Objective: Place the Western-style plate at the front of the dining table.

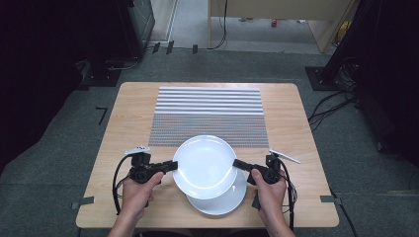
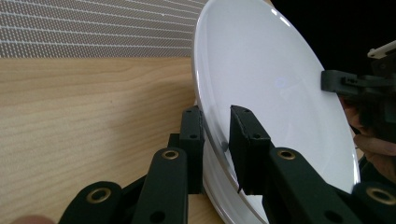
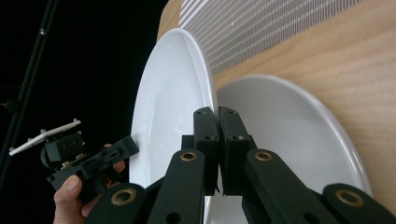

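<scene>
Now upper plate (image 1: 205, 165) empty, lower plate (image 1: 225, 200) empty.

The high view looks forward and down from above the person's side onto the whole wooden table (image 1: 128, 106). Each gripper view rides close behind its own black jaws, facing inward across the upper white plate (image 2: 261, 70) from opposite rims. All three share that plate and the striped mat (image 1: 207, 116).
</scene>
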A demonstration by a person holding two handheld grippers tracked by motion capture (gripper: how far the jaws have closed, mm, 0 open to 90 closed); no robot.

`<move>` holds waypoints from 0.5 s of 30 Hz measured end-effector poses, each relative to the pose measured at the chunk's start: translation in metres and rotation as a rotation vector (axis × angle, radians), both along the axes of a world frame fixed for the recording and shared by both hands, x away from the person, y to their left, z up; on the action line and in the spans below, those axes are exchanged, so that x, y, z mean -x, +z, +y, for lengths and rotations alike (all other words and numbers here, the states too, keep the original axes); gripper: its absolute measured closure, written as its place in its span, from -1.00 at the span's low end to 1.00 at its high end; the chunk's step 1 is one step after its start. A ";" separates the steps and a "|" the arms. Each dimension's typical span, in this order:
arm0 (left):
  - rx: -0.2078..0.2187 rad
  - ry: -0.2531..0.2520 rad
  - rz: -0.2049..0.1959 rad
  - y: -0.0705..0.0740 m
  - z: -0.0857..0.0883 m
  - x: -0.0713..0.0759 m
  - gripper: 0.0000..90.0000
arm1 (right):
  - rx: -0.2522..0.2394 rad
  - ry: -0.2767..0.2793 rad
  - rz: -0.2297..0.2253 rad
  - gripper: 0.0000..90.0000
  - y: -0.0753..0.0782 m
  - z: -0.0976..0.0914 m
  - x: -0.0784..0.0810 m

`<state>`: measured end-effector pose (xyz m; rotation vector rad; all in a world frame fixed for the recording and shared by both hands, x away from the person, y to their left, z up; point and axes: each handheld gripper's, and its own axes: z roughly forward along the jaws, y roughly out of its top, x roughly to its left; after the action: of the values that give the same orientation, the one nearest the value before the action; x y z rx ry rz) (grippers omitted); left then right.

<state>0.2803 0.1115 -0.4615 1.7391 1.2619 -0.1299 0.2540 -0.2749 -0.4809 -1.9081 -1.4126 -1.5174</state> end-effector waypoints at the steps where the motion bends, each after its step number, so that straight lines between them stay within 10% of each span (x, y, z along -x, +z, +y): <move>1: 0.001 0.001 0.001 0.000 0.000 -0.003 0.69 | 0.007 0.001 -0.004 0.95 0.002 0.000 -0.003; 15: -0.006 0.027 -0.010 0.019 -0.008 -0.043 0.69 | 0.016 -0.001 -0.020 0.95 0.021 -0.004 -0.048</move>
<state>0.3231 0.1038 -0.4424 1.7252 1.2796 -0.1018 0.3021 -0.2791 -0.4601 -1.9087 -1.4365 -1.5339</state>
